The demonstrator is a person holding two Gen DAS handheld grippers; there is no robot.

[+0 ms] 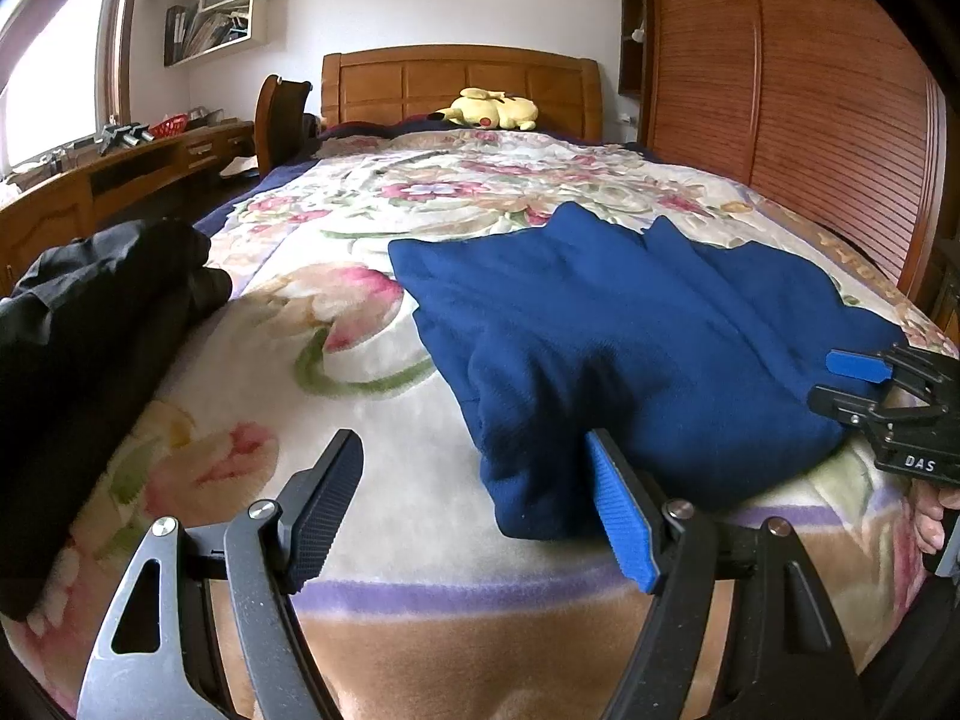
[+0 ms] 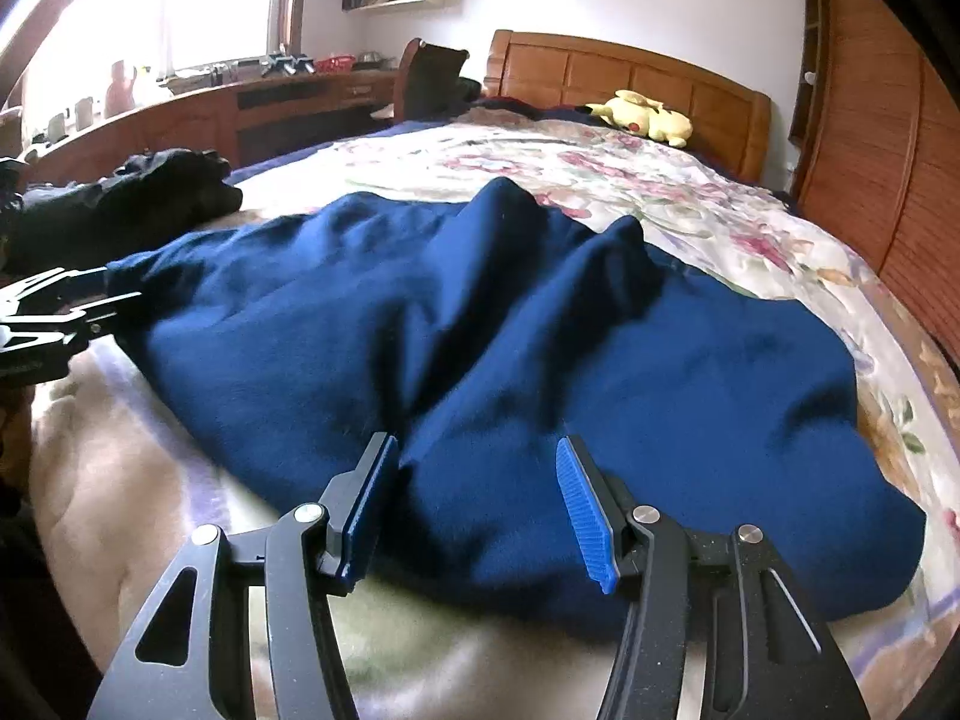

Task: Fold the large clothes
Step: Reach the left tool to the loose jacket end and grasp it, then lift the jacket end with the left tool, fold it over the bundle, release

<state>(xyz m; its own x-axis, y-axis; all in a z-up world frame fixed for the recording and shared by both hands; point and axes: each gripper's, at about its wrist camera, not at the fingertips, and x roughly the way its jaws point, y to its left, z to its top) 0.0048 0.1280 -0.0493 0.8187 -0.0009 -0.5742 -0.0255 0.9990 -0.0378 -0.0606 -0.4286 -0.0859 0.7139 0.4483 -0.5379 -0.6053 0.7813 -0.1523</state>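
Lying rumpled on the near part of a floral blanket (image 1: pixel 384 468), a dark blue garment (image 1: pixel 630 336) spreads across the bed, its fabric bunched into soft ridges, with two peaks standing up along its far edge in the right wrist view (image 2: pixel 510 324). At the garment's near edge on one side, the left gripper (image 1: pixel 474 504) sits with its fingers spread wide; the blue-padded finger (image 1: pixel 621 516) is against the cloth's near corner while the other finger hangs over bare blanket, and nothing is between them. At the garment's near edge toward the other side, the right gripper (image 2: pixel 477 498) is also spread wide, its two fingers either side of a fold of blue cloth without pinching it. Each gripper shows at the rim of the other's view, both beside the garment's edge. Beside the garment, toward the bed's window side, a heap of black clothing (image 1: pixel 90 330) lies on the blanket, apart from the blue cloth. Beyond the garment, at the head of the bed, a yellow plush toy (image 1: pixel 489 108) rests against a wooden headboard (image 1: pixel 462 78). Past the black heap from the garment runs a long wooden desk (image 2: pixel 240 102) under a bright window (image 2: pixel 150 12). On the garment's opposite side stands a slatted wooden wardrobe (image 1: pixel 780 90).
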